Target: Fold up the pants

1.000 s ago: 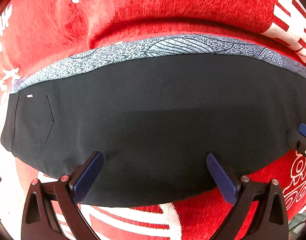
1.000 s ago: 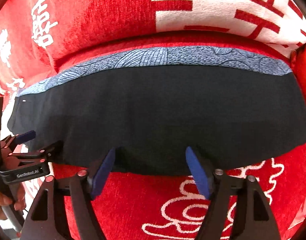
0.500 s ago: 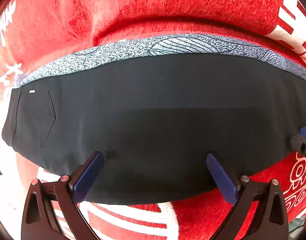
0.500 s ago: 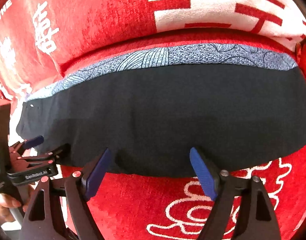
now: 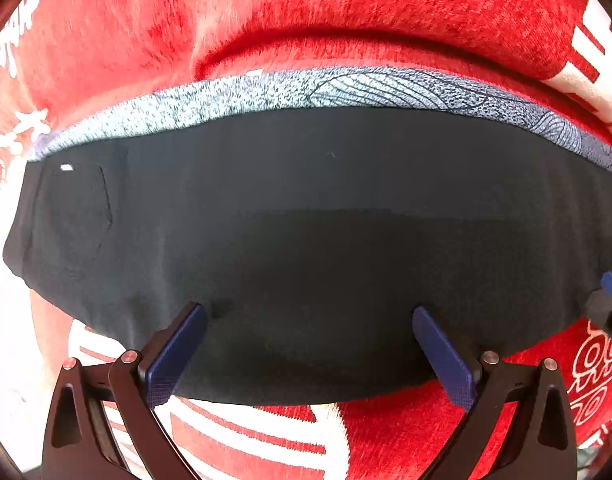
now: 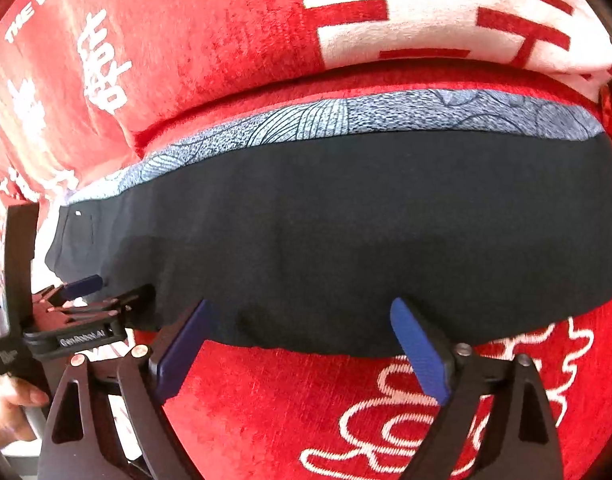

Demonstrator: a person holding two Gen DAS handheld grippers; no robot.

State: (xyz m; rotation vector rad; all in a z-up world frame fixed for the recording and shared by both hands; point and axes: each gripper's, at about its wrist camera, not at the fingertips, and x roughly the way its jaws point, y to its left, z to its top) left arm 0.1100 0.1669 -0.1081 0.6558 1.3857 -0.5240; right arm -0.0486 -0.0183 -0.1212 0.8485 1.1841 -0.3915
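The black pants point(image 5: 306, 220) lie flat and lengthwise on a red blanket, with a back pocket point(image 5: 74, 216) at the left end; they also show in the right wrist view point(image 6: 346, 232). My left gripper point(image 5: 306, 312) is open, its blue pads over the near edge of the pants. My right gripper point(image 6: 302, 308) is open over the near edge further right. The left gripper also shows in the right wrist view point(image 6: 106, 288), and the right gripper's tip shows in the left wrist view point(image 5: 610, 296).
A blue-grey patterned cloth point(image 5: 346, 88) lies under the pants and sticks out along their far edge. The red blanket with white lettering point(image 6: 386, 420) covers the whole surface and rises into a fold behind point(image 6: 266, 40). A hand point(image 6: 10, 408) holds the left gripper.
Both grippers stay open over the near edge of the pants. The right wrist view has shifted a little right and back, the left one slightly.
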